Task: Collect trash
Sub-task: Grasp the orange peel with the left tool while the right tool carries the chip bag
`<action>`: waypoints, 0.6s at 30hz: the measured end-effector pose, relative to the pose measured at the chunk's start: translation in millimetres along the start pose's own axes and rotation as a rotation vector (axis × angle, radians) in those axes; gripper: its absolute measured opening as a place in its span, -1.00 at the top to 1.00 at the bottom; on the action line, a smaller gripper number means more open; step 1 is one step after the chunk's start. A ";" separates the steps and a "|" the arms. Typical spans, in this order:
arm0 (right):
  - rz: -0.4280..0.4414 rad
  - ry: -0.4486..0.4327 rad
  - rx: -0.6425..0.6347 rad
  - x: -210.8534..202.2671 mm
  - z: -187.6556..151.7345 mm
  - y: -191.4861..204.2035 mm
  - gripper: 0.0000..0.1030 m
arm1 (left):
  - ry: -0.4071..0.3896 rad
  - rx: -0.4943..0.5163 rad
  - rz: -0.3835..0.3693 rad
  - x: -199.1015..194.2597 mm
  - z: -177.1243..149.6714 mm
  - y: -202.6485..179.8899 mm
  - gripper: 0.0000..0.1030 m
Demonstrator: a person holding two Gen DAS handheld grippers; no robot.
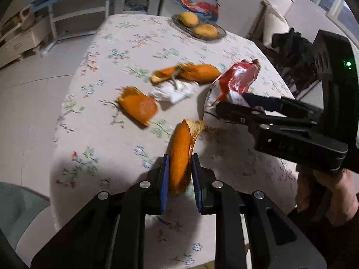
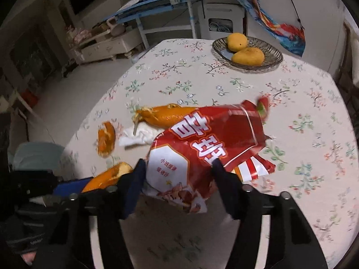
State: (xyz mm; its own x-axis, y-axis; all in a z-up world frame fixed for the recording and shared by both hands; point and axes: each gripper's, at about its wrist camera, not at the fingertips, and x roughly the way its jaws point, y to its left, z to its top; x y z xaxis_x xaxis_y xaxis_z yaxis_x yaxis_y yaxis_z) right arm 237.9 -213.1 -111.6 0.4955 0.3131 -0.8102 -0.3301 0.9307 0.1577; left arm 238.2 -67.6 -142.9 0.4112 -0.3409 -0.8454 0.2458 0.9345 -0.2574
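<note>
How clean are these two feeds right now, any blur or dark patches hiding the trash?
Left wrist view: motion blur smears the mango peels and tissue; the peel in the left gripper is sharper, with shadow on the tablecloth below. Right wrist view: the snack bag in the right gripper is slightly blurred, corners dark, fisheye bending edges.

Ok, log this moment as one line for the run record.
left gripper: shut on peel | right gripper: shut on snack bag | still on table: two peels, tissue
</note>
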 end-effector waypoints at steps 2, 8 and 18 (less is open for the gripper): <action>-0.010 0.013 -0.028 -7.0 -5.9 -2.1 0.03 | 0.003 0.012 -0.006 -0.7 -2.2 -3.0 0.63; 0.017 0.092 -0.102 -28.5 -27.8 -11.8 0.03 | -0.003 0.009 -0.002 -3.9 -7.6 -5.3 0.57; 0.037 0.017 0.106 -47.7 -34.9 -38.8 -0.57 | -0.060 0.074 0.119 -9.7 -12.6 -18.5 0.03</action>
State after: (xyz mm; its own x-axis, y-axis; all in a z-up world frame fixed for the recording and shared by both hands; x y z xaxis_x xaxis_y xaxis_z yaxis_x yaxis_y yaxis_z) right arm 199.0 -270.8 -98.8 0.4703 0.3450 -0.8123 -0.2602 0.9337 0.2459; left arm 218.6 -80.2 -135.8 0.4922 -0.2356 -0.8380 0.2552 0.9594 -0.1199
